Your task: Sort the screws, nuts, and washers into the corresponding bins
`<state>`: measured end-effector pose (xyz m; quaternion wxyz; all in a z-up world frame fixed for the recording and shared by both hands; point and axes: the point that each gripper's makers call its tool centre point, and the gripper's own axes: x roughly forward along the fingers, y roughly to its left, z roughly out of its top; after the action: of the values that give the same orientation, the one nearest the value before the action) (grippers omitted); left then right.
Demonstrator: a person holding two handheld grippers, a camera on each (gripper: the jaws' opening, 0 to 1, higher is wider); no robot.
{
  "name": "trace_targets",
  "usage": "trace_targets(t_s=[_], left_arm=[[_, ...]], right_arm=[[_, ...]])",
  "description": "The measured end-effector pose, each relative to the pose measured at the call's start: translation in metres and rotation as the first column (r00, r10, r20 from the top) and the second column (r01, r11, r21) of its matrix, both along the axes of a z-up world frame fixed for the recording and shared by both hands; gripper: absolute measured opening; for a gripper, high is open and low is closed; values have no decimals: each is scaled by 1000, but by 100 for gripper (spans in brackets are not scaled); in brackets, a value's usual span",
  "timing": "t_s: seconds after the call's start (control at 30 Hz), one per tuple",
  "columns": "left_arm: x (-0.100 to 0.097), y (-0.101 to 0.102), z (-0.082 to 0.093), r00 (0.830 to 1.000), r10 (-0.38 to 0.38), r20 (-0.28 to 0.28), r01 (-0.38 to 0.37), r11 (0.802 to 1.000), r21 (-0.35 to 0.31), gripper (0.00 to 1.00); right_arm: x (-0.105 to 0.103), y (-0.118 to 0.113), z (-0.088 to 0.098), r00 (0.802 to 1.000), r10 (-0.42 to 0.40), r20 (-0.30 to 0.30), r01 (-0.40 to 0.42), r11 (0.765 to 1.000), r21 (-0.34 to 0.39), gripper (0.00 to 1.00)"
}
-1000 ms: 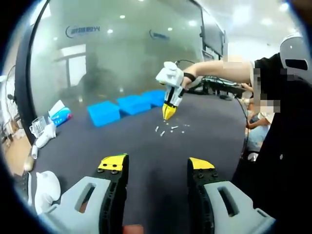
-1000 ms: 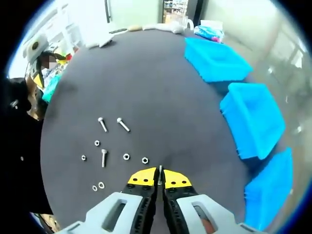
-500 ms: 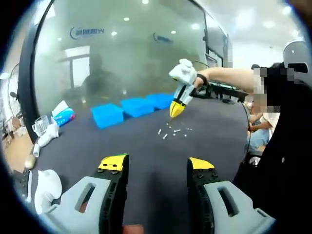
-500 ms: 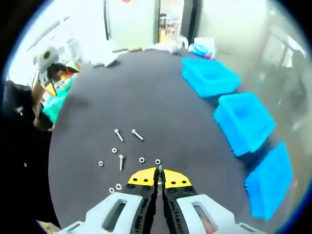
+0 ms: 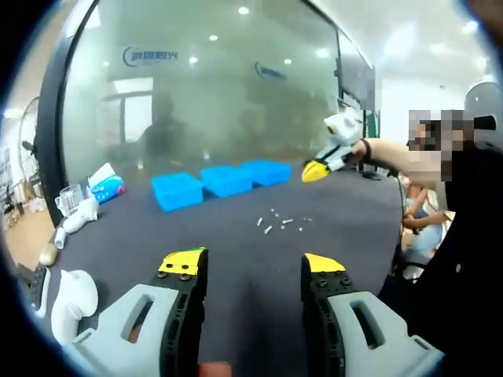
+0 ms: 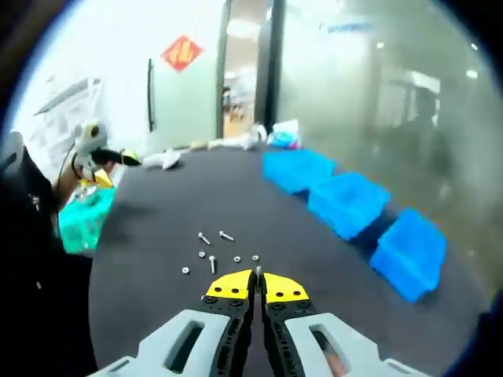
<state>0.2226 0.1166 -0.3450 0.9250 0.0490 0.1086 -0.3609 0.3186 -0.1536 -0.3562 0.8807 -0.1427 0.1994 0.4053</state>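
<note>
your left gripper [image 5: 253, 271] was low over the dark bench [image 5: 236, 243] with its jaws wide apart and nothing between them. past it, in the left gripper view, the little screws, nuts and washers [image 5: 279, 224] lay in a small bunch on the bench, well apart from the jaws. behind them three blue bins [image 5: 224, 180] stood in a row, side by side, near the far edge by a glass wall [image 5: 196, 94]. your right gripper [image 5: 317, 170] was up in the air to the right of the bins, above the bench, with your arm [image 5: 393, 157] reaching out behind it.

in the right gripper view, your right gripper [image 6: 257, 287] had its jaws pressed together. a thin silver thing [image 6: 258, 272] stuck up at the tips, but it was too small to tell what it was or whether the jaws were pinching it. the screws, nuts and washers [image 6: 216, 251] lay on the bench [image 6: 275, 212] just beyond the tips. the three blue bins [image 6: 350, 206] ran in a slanted line on the right side, well apart from the small parts. your left gripper [image 6: 94, 149] showed far off on the left. a few white things and a small colourful pack [image 6: 283, 135] sat at the far end of the bench.
</note>
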Motion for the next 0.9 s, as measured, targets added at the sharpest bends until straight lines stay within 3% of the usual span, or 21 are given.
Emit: trace_targets(t_s=[0.23, 0.4, 0.6, 0.73, 0.9], left_arm=[[1, -1, 4, 1000, 14, 11, -14, 1000, -14, 46], [3, 1, 7, 999, 35, 16, -34, 999, -39, 46], [3, 1, 9, 999, 46, 24, -45, 998, -46, 46], [3, 1, 10, 998, 51, 28, -49, 998, -49, 46], [4, 4, 5, 997, 67, 28, -66, 997, -34, 46]], right_arm=[[-16, -29, 17, 987, -122, 109, 110, 989, 103, 1], [-26, -49, 26, 957, -236, 171, 200, 958, 205, 1], [-34, -62, 31, 934, -299, 197, 249, 937, 244, 1], [-30, -64, 37, 922, -325, 209, 267, 927, 263, 1], [-10, -76, 46, 894, -392, 217, 324, 900, 290, 1]])
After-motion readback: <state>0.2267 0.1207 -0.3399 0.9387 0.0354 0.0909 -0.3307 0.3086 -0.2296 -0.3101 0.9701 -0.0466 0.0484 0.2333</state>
